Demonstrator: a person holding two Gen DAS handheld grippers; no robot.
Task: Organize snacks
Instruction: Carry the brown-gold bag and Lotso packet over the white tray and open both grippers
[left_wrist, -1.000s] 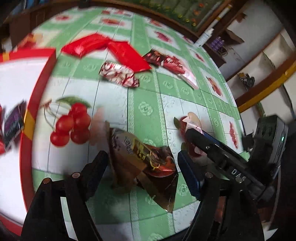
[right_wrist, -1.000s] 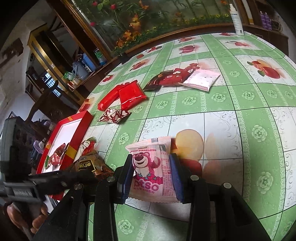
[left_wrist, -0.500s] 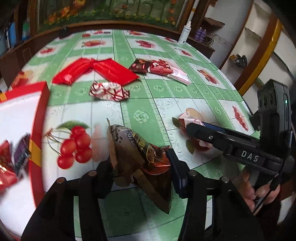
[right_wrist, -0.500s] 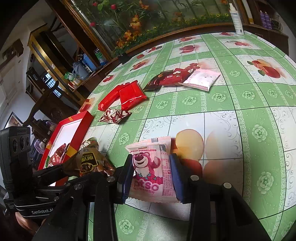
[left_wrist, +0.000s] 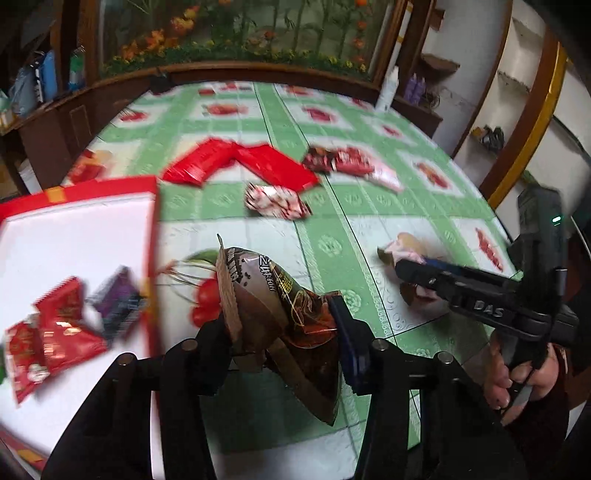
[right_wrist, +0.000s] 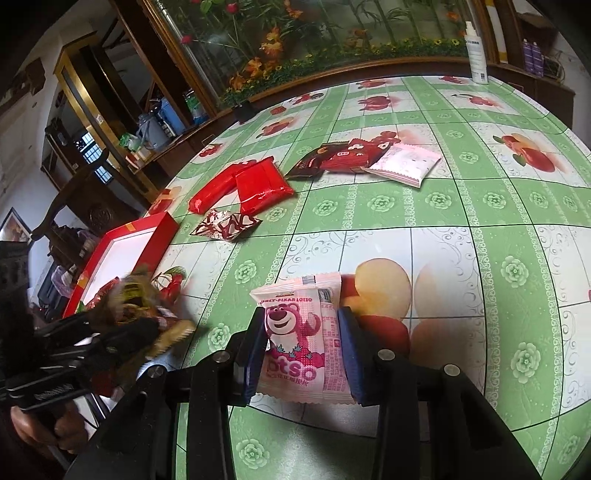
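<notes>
Several snack packets (right_wrist: 264, 184) strewn on green fruit-print tablecloth (right_wrist: 461, 206); flower mural (right_wrist: 314, 33) behind.

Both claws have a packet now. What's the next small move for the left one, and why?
Probably carry the brown packet left over the red box rim and drop it. The left claw is shut on it, held above the tablecloth just right of the box, where other snacks already lie.

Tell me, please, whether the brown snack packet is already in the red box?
Not yet: the brown snack packet is clamped in the left gripper, beside the red box.
</notes>
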